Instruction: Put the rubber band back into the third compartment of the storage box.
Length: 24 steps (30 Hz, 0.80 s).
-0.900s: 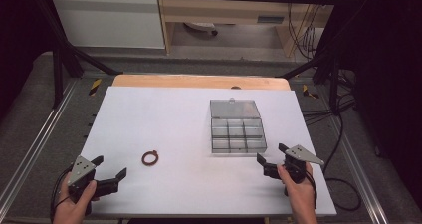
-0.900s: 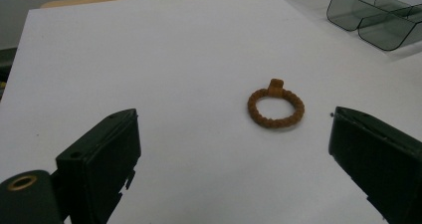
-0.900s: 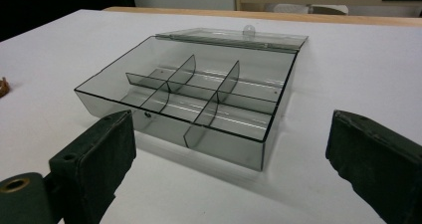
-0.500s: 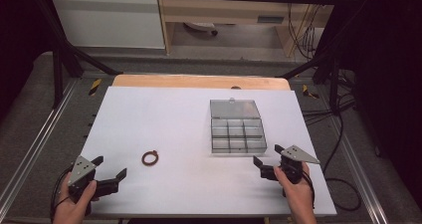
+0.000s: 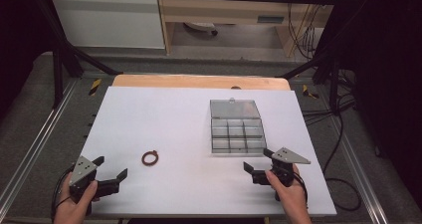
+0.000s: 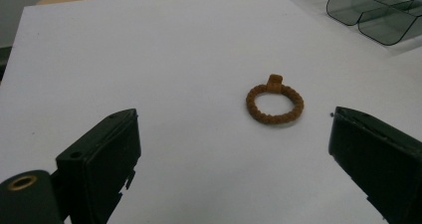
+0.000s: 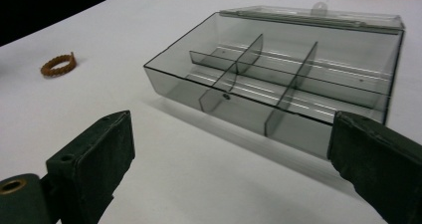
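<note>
A small brown braided ring (image 5: 150, 158) lies flat on the white table, left of centre; it is also the ring (image 6: 274, 103) just ahead of my left jaws and the ring (image 7: 58, 65) far left in the right gripper view. A clear grey compartment box (image 5: 236, 129) stands open on the right half of the table, lid folded back, compartments empty (image 7: 278, 82). My left gripper (image 5: 110, 167) is open near the front left edge, short of the ring. My right gripper (image 5: 257, 160) is open just in front of the box.
The white table top (image 5: 174, 114) has a wooden strip (image 5: 199, 81) along its far edge. Metal frame rails (image 5: 35, 144) run along both sides, with cables (image 5: 343, 134) on the floor at the right.
The right gripper has slid a little left and toward the front edge. The left gripper, ring and box have stayed in place.
</note>
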Available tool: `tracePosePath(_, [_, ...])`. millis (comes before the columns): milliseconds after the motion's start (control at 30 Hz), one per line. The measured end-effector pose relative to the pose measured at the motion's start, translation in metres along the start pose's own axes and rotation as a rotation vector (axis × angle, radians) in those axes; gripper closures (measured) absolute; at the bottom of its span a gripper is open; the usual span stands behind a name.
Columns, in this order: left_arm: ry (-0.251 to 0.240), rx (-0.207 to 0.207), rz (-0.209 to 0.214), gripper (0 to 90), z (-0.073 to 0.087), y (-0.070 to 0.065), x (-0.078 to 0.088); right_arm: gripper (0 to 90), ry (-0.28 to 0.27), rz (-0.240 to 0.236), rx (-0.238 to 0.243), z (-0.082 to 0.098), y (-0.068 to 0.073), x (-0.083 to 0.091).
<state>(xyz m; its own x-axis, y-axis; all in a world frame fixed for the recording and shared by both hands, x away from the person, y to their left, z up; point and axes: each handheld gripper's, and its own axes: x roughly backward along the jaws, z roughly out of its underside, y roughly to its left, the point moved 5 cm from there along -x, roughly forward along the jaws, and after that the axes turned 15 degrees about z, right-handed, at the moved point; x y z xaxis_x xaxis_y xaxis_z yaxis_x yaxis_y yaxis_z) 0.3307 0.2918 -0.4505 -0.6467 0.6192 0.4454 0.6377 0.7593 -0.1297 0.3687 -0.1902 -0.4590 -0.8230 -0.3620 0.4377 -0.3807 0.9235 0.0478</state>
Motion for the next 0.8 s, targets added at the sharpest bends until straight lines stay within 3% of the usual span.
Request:
tracePosePath(233, [0.006,-0.002,0.014,6.3,0.001,-0.001,-0.002,6.2,0.005,-0.055,0.010,-0.001,0.017,-0.003])
tracePosePath(400, [0.019,-0.005,0.017,6.0,0.002,-0.002,-0.003,6.5,0.042,-0.096,0.039,0.001,0.030,-0.010])
tracePosePath(800, [0.022,-0.001,0.013,5.9,0.003,-0.001,-0.003,5.4,0.107,-0.194,0.083,-0.001,0.078,-0.031])
